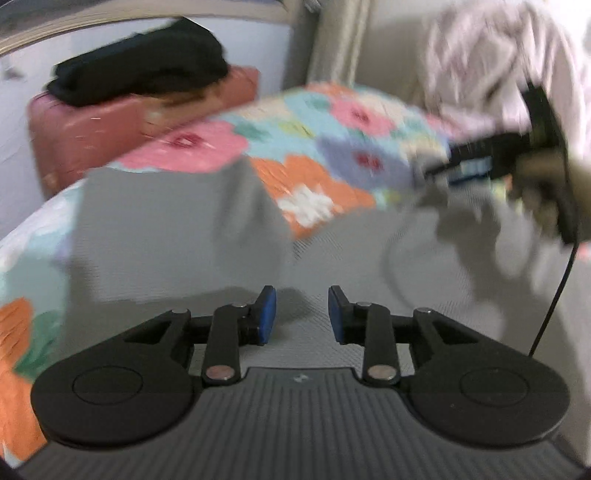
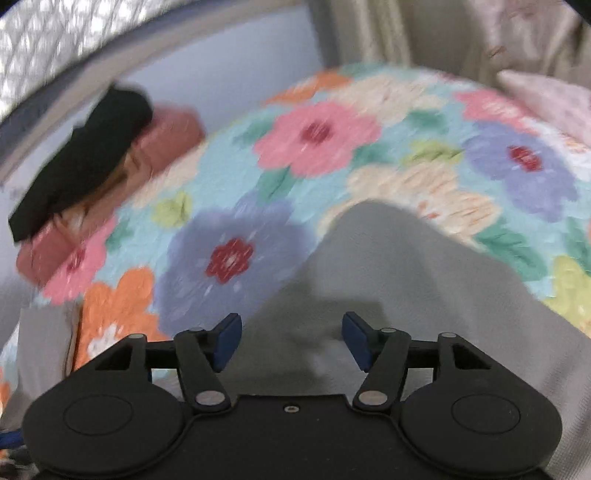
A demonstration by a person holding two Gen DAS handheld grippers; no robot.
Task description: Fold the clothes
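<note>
A grey garment [image 1: 177, 236] lies spread on a bed with a flowered cover [image 1: 332, 147]. It also shows in the right wrist view [image 2: 399, 266] over the flowered cover [image 2: 229, 206]. My left gripper [image 1: 302, 314] is open and empty just above the grey cloth. My right gripper [image 2: 291, 341] is open and empty above another part of the same garment. The right gripper also shows in the left wrist view [image 1: 443, 166] at the right, blurred, near the garment's far edge.
A black folded item [image 1: 140, 70] rests on a pink suitcase [image 1: 92, 125] beside the bed, by a pale wall. A light pinkish cloth [image 1: 491, 55] is at the upper right. Beige curtains [image 2: 424, 33] hang behind the bed.
</note>
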